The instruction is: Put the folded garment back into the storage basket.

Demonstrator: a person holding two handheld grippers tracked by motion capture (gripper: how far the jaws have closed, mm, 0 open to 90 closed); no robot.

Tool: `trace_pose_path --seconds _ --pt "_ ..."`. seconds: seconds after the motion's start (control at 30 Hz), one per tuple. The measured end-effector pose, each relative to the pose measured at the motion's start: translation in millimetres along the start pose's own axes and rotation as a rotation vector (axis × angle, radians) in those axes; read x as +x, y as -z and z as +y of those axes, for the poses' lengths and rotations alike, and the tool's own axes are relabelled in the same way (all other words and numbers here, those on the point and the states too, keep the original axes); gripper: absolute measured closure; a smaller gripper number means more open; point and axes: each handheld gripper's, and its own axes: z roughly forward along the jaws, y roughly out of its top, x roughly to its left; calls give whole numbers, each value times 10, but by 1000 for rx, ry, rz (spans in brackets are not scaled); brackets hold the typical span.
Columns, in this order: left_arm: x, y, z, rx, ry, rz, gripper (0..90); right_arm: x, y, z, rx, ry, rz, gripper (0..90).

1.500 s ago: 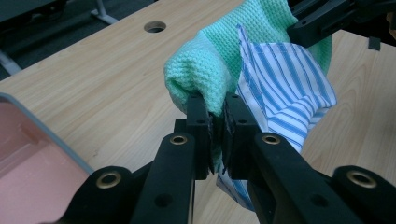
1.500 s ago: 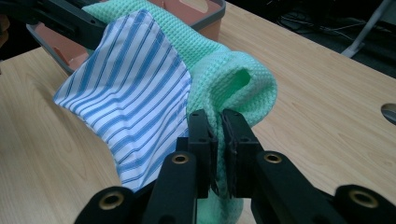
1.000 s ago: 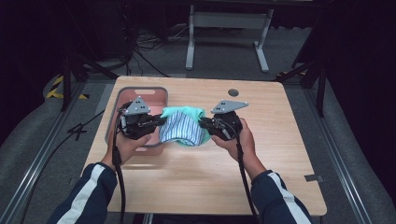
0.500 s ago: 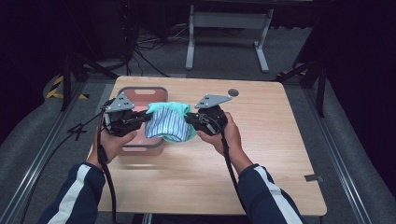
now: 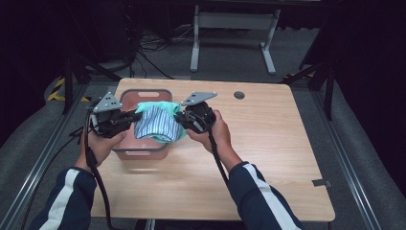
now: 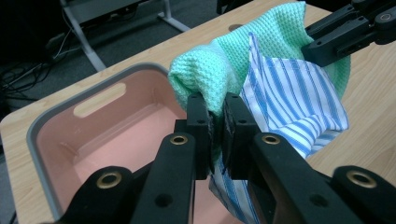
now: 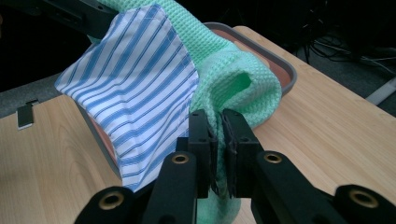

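A green waffle-weave cloth [image 5: 163, 106] with a blue-and-white striped panel [image 5: 155, 123] hangs between my two grippers, over a pink bin with a grey rim [image 5: 141, 153] at the table's left. My left gripper [image 5: 130, 117] is shut on the cloth's left edge; its jaws pinch the green fabric [image 6: 205, 79], seen close up in the left gripper view, where the left gripper [image 6: 216, 122] clamps it. My right gripper [image 5: 181, 119] is shut on the right edge, and the right gripper [image 7: 218, 130] pinches a fold of green fabric [image 7: 233, 88] beside the striped panel [image 7: 135, 88].
The wooden table [image 5: 268, 153] stretches to the right of the bin, with a round cable hole [image 5: 239, 95] near its far edge. The bin's inside [image 6: 116, 130] is bare pink. A metal stand [image 5: 230, 28] and cables lie on the floor beyond the table.
Both hands have carried the cloth leftward and slightly away, from the table's middle to over the pink bin. Both grips have stayed shut on it.
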Motion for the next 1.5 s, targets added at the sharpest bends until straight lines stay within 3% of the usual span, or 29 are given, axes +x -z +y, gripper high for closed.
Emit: trace_pose_path --seconds 0.4,0.7,0.97,1.23,1.5 --pt "240 120 -173 18 35 51 830 163 -365 183 25 23 25 830" --pt "344 109 -331 37 60 86 830 303 -631 236 58 38 47 830" --pt "368 42 -408 58 71 99 829 281 -781 197 77 25 52 830" --pt "391 -75 -465 103 44 113 829 242 -928 116 111 6 59 828" --pt "413 -194 -513 137 43 124 828 218 -1014 76 135 8 65 824"
